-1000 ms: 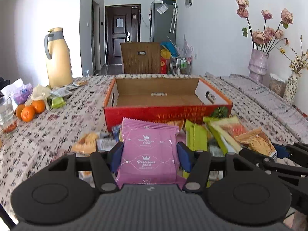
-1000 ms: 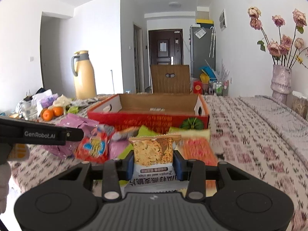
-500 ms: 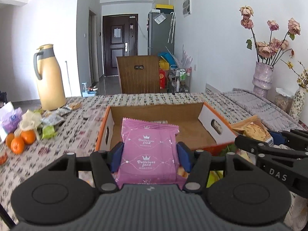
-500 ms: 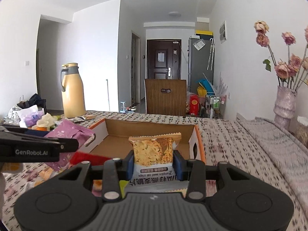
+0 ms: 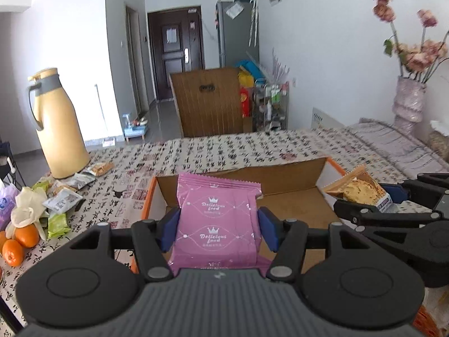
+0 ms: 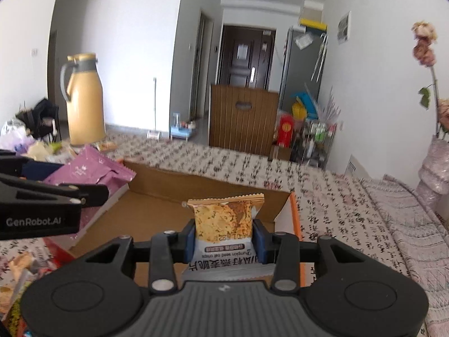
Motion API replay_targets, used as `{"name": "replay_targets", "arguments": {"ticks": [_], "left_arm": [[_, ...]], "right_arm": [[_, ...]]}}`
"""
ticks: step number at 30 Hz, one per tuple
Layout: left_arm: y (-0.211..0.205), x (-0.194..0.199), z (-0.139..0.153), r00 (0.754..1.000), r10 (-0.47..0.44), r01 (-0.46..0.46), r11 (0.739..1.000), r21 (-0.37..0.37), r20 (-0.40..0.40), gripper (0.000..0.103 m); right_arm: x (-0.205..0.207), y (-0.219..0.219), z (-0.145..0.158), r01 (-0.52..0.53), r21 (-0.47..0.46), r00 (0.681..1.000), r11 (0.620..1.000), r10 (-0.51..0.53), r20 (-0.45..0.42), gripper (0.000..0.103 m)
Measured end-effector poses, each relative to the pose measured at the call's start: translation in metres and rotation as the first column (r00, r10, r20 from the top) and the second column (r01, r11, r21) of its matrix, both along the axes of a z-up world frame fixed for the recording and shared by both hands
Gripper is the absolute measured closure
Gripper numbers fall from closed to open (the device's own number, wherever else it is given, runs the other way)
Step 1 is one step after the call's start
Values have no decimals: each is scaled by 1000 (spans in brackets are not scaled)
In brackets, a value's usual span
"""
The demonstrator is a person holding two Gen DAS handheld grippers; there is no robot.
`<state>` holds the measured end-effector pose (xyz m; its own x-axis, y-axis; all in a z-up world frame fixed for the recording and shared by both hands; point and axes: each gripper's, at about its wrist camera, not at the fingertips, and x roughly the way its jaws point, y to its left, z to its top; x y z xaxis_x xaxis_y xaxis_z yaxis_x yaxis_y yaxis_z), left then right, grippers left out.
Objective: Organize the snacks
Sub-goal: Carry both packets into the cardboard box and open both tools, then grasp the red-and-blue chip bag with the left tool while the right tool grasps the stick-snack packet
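My left gripper [image 5: 219, 231] is shut on a pink snack packet [image 5: 217, 219] and holds it above the left part of the open cardboard box [image 5: 291, 179]. My right gripper [image 6: 224, 240] is shut on an orange oat crisps packet [image 6: 224, 221] and holds it above the right part of the same box [image 6: 174, 196]. The crisps packet also shows in the left wrist view [image 5: 356, 192], and the pink packet in the right wrist view [image 6: 89, 171]. The box's brown floor looks bare where it shows.
A tan thermos jug [image 5: 60, 129] stands at the far left of the patterned table [image 5: 224, 148]. Loose snack packets [image 5: 63, 202] and oranges [image 5: 19, 241] lie at the left. More packets [image 6: 22, 264] lie in front of the box. A flower vase [image 5: 408, 106] stands at the right.
Both grippers have risen from the snack pile and moved forward over the box, each still holding its packet. The box's red front wall has dropped out of sight below.
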<state>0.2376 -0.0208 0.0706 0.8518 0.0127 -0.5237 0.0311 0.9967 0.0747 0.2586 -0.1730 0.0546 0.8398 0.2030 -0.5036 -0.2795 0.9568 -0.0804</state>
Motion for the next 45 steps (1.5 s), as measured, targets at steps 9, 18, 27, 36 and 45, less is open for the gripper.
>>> {"name": "replay_targets", "arguments": {"ticks": [9,18,27,36,45], "left_arm": [[12,38,-33,991,42,-43,999,-1,-125,42],[17,20,-23,998,42,-42,999,-2,-45,0],[20,3,-16,998,50,-51,999,-12,-31,0],[26,-39,-8,999,51,-50,998,-45,10,0],[32,-82,-11,998,47,-42,995,-87,45,0]], "right_arm": [[44,10,-36,9,-34,989,999,-14,-147,63],[28,-3,-34,36,-29,995,999,-39,-95,0],[5,-18,-23,52,-5,997,999,-53,-56,0],[-38,-25,-15,46,35,999,998,-46,-4,0],[-89,-35,-20,38,91,999,995,-40,25,0]]}}
